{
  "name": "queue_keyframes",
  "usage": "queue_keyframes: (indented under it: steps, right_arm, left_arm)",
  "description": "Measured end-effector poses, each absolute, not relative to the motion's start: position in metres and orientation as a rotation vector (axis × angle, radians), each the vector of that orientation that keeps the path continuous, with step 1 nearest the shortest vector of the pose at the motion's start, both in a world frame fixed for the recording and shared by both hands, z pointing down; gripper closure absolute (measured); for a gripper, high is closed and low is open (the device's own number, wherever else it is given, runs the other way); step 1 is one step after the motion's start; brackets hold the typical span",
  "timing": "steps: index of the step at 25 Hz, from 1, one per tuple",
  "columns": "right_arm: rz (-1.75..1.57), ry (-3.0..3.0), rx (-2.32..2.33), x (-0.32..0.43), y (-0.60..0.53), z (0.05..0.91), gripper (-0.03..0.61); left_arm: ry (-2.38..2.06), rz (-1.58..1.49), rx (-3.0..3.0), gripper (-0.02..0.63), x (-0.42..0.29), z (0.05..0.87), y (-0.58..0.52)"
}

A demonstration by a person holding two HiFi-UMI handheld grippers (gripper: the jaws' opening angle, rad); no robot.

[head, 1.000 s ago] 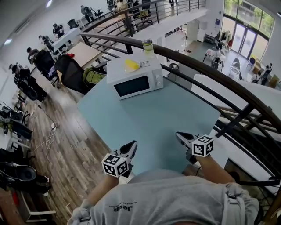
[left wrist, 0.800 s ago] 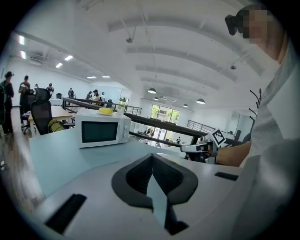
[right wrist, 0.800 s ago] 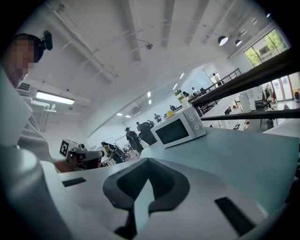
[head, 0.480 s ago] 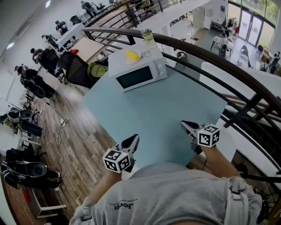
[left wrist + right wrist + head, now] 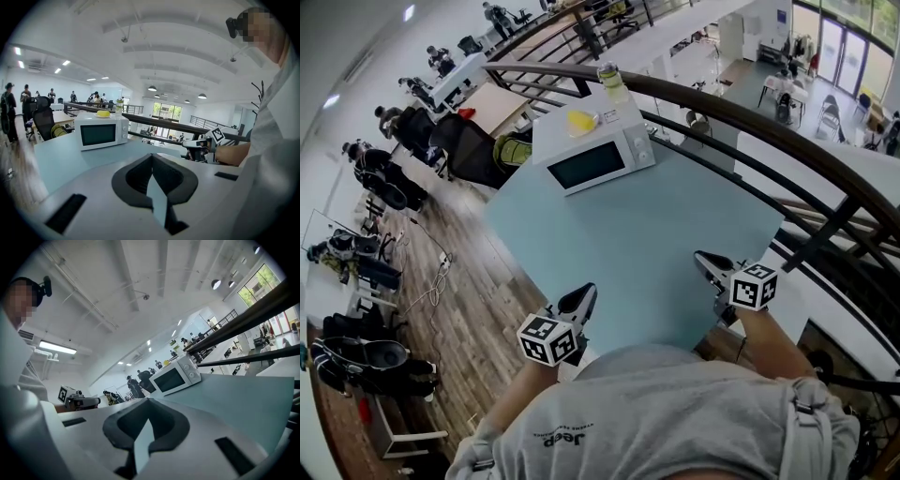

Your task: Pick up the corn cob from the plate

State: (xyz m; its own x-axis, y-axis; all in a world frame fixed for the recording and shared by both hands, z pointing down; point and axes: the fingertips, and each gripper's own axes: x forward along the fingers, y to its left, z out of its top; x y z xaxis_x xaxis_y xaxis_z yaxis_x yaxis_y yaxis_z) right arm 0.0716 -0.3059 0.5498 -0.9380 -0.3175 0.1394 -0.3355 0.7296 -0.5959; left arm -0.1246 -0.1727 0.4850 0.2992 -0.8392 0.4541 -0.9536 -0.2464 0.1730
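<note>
Both claws have crept forward; head view: left claw [image 5: 581, 298] and right claw [image 5: 705, 262] at the near edge of the table [image 5: 656, 225], corn cob [image 5: 580, 119] far off atop the microwave [image 5: 595, 161]; left gripper view: jaws together, empty; right gripper view: likewise.

We can read only one word: "Jeep", upside down on the grey shirt [image 5: 694, 412], just below the left gripper [image 5: 584, 296].
</note>
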Motion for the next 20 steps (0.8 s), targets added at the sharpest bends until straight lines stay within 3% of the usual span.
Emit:
queue_keyframes:
  steps: [12,20]
  right_arm:
    - [0.928,-2.974,0.387,0.073,-0.309,0.527,0.563]
    - [0.737,-2.986,0.304,-0.009,-0.320,0.502,0.563]
  left_arm:
    - [-1.731,0.362,2.107,0.595,-0.111,0.458,-0.158]
    - [-1.827,0.245,2.054,0.595,-0.190,0.461,-0.149]
